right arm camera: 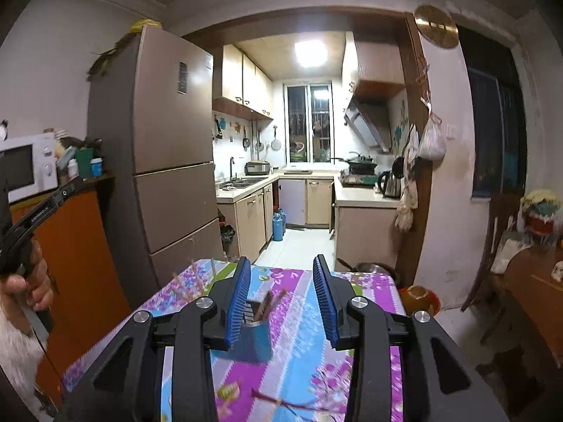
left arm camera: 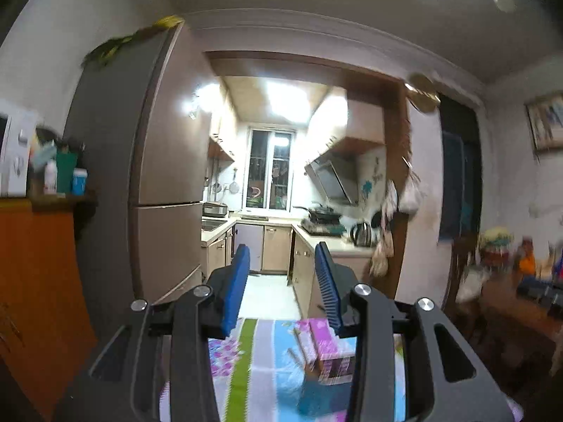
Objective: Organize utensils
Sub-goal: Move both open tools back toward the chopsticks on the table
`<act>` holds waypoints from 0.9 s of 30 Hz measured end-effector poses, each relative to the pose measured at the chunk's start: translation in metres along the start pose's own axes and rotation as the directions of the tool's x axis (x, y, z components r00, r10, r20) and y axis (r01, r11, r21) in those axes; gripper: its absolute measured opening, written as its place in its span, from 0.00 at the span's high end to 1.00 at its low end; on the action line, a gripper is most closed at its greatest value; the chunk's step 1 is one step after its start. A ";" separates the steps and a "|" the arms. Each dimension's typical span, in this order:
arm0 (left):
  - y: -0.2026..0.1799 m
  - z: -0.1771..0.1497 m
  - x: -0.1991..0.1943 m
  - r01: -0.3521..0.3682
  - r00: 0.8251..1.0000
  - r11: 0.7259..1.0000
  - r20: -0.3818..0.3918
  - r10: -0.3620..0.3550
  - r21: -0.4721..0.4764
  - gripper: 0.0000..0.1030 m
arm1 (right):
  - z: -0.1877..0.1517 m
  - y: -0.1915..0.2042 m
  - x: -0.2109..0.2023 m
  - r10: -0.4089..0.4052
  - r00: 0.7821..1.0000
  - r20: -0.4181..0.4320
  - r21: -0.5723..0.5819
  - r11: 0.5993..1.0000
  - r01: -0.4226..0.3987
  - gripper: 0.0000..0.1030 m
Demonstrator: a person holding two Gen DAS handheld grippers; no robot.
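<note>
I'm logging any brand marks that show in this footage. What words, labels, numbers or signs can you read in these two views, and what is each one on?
No text reads with certainty.
Left hand-held gripper: white lettering along its black body, too small to make out.
Round gold wall plaque: dark marks, unreadable.
Microwave: small print beside the knobs, too small.
Fridge: dark door panel, nothing legible.
Purple box on the table: blurred print.

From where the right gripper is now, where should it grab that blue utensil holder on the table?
Grip the blue utensil holder across its side wall below the rim, coming level from the near side: it stands upright, and utensils sticking out block a top approach.
</note>
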State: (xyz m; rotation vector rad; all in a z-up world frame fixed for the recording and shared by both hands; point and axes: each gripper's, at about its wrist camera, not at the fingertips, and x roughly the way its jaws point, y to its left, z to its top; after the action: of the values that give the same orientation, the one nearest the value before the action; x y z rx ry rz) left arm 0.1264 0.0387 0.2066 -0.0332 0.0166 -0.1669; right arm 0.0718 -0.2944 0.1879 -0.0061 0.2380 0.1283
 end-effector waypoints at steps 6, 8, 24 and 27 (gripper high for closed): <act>-0.007 -0.028 -0.044 0.042 0.999 0.990 -0.037 -0.038 0.135 0.63 | -0.041 0.015 -0.057 0.008 1.000 0.009 -0.077 0.997 -0.008 0.43; -0.005 -0.039 -0.053 0.064 0.996 0.987 -0.068 -0.055 0.147 0.63 | -0.060 0.023 -0.069 -0.010 1.000 0.006 -0.116 0.993 0.011 0.43; -0.056 -0.274 -0.122 0.154 0.900 0.967 -0.432 -0.052 0.205 0.65 | -0.248 0.070 -0.074 -0.071 0.982 -0.174 -0.158 0.986 0.044 0.52; -0.074 -0.299 -0.125 0.182 0.875 0.963 -0.480 -0.067 0.197 0.65 | -0.273 0.083 -0.066 -0.061 0.976 -0.211 -0.124 0.992 0.035 0.55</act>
State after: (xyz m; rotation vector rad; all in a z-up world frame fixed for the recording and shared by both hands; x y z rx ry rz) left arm -0.0149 -0.0227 -0.0879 0.2482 0.4829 -0.3039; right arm -0.0664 -0.2265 -0.0613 -0.1459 0.4455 0.0938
